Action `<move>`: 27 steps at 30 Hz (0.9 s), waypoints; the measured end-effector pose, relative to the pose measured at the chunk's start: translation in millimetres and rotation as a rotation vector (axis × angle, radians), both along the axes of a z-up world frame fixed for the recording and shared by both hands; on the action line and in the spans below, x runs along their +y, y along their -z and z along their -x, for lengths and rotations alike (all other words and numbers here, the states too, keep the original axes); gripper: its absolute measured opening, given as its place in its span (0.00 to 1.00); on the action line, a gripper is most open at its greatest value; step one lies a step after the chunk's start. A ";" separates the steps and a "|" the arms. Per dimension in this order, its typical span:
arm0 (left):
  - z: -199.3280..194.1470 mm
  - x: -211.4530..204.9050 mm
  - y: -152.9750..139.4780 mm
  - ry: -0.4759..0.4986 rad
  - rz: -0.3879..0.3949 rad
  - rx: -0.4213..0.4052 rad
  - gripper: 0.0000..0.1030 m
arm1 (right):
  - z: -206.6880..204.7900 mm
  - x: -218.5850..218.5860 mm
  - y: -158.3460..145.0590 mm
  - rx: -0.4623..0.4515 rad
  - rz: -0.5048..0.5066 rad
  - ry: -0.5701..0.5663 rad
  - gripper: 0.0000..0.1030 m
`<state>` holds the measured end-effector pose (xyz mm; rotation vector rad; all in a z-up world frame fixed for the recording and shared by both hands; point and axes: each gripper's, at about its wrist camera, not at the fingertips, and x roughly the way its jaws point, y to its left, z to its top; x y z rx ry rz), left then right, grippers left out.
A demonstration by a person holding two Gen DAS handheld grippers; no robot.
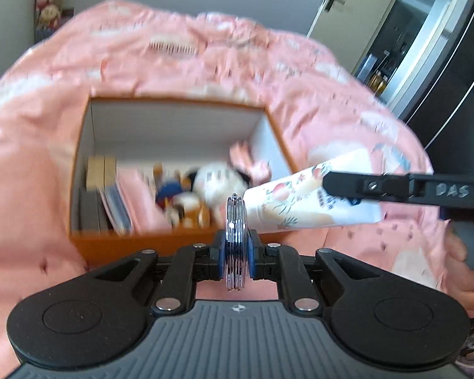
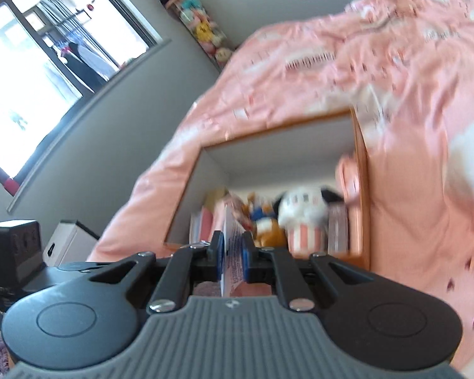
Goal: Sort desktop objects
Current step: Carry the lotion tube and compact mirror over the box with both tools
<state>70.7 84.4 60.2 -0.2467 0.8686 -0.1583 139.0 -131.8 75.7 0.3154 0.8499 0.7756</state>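
Note:
My left gripper (image 1: 236,248) is shut on a round silver ridged disc (image 1: 236,218), held on edge above the near wall of an open orange box (image 1: 136,246). My right gripper (image 2: 232,251) is shut on the flat end of a white tube with a peach print (image 2: 234,237). In the left wrist view that tube (image 1: 300,208) juts in from the right between the right gripper's black fingers (image 1: 344,186), beside the box's near right corner. Inside the box (image 2: 361,208) lie a white plush toy with black ears (image 1: 218,181) (image 2: 303,211), another small toy and upright books (image 1: 101,183).
The box sits on a rumpled pink bedspread (image 1: 205,72) (image 2: 410,126). A comb (image 1: 173,49) lies on it beyond the box. A hand (image 1: 467,271) grips the right tool's handle. A black device (image 2: 12,252) and a window (image 2: 47,63) are to the left.

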 end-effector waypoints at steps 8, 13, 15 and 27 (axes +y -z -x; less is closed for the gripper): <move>-61.7 36.0 -19.5 -0.075 -0.045 -0.043 0.14 | -37.1 24.8 -15.3 -0.076 -0.011 0.010 0.12; -108.6 60.6 6.1 -0.134 -0.012 0.016 0.14 | -72.4 52.6 -9.8 -0.089 0.001 0.004 0.12; -124.2 64.0 20.3 -0.151 -0.014 0.033 0.14 | -85.9 64.9 -4.2 -0.089 0.019 0.001 0.12; -174.0 78.7 85.0 -0.174 -0.038 0.129 0.14 | -136.0 105.7 44.5 -0.069 0.143 0.025 0.12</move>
